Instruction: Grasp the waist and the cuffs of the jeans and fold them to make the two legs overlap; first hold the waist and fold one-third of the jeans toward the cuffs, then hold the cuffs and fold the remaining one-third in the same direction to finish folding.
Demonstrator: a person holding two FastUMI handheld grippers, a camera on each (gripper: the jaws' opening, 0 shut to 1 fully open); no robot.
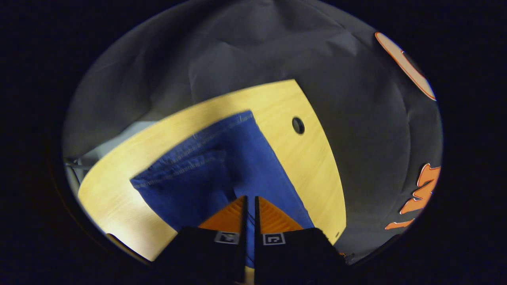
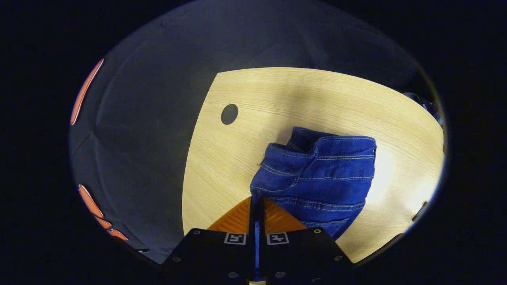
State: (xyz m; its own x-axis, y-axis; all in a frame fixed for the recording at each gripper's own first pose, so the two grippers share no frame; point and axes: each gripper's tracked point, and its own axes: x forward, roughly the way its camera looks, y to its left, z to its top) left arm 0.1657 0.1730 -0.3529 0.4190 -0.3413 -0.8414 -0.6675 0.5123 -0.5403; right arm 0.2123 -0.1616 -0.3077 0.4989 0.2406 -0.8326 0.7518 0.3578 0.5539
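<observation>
A: Lying on the pale wooden table [image 1: 119,190] are your jeans [image 1: 222,174], blue denim, bunched rather than flat. Seen from the left gripper view, one broad panel runs away from you toward the far table edge, with a stitched seam along its left side and a folded ridge down the middle.

B: And from the other side?

A: From the right gripper view the jeans [image 2: 321,178] sit near the middle of the table [image 2: 301,91], stacked in layers, with several rows of pale stitching across them and a hem end curled up at the far side.

B: What are the tools doing?

A: Your left gripper [image 1: 248,204] has its fingers pressed nearly together, and a thin strip of denim runs down between them, so it is pinching the cloth at the near edge. Your right gripper [image 2: 257,206] looks the same: fingers drawn close with a sliver of blue fabric caught in the narrow gap.

B: Anything around the jeans?

A: A round dark hole [image 1: 298,125] is cut in the tabletop beyond the denim, well apart from it; you see that hole [image 2: 229,114] from the right gripper view too. Dark booth cloth [image 1: 245,47] hangs behind the table.
</observation>
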